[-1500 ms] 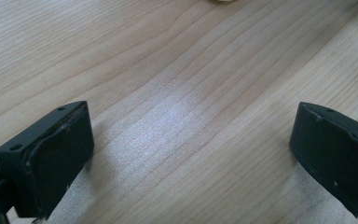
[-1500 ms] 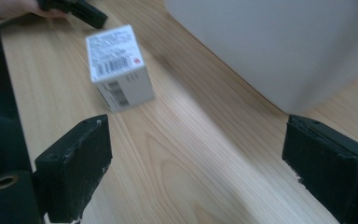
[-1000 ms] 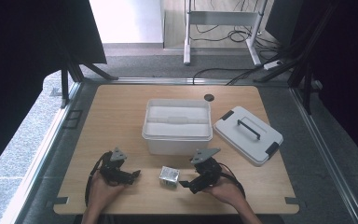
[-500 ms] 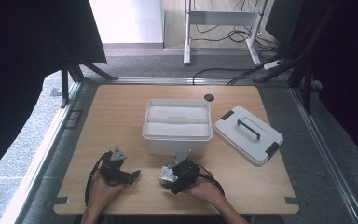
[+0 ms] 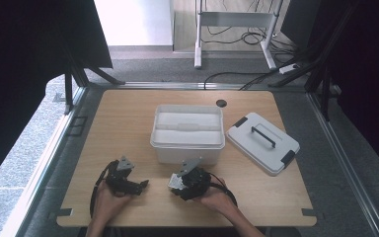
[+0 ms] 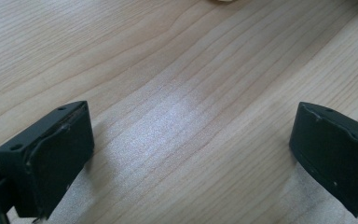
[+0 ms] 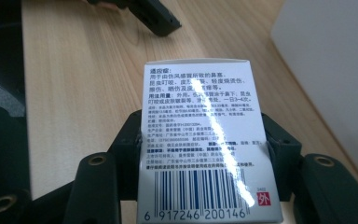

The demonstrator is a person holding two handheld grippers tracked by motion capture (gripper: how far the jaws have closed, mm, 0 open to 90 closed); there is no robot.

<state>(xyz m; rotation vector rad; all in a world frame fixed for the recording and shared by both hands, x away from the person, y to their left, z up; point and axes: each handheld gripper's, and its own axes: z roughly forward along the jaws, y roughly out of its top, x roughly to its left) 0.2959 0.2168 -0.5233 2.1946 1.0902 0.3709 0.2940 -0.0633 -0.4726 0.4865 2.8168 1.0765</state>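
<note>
We are closing our right gripper (image 7: 200, 154) on the small white printed cardboard box (image 7: 205, 140), its bottom edge cut off, while our left gripper (image 6: 191, 154) is resting wide open on the light wooden table (image 6: 177, 70).

White box (image 7: 205, 140) between black jaws of the right gripper (image 7: 200, 154), and its face is packed with fine dark print, a dark blue barcode along the bottom and a small red square at the barcode's right end. A glare streak cuts white across the text. Under it, the table (image 5: 128, 123) shows pale, honey-toned wood with a fine straight grain. Beyond the box stands the translucent white bin (image 5: 187, 132). Right of the bin, the lid (image 5: 262, 143) is light grey with a dark handle and dark clips. Left of the box, the left gripper (image 5: 140, 184) is black too.
</note>
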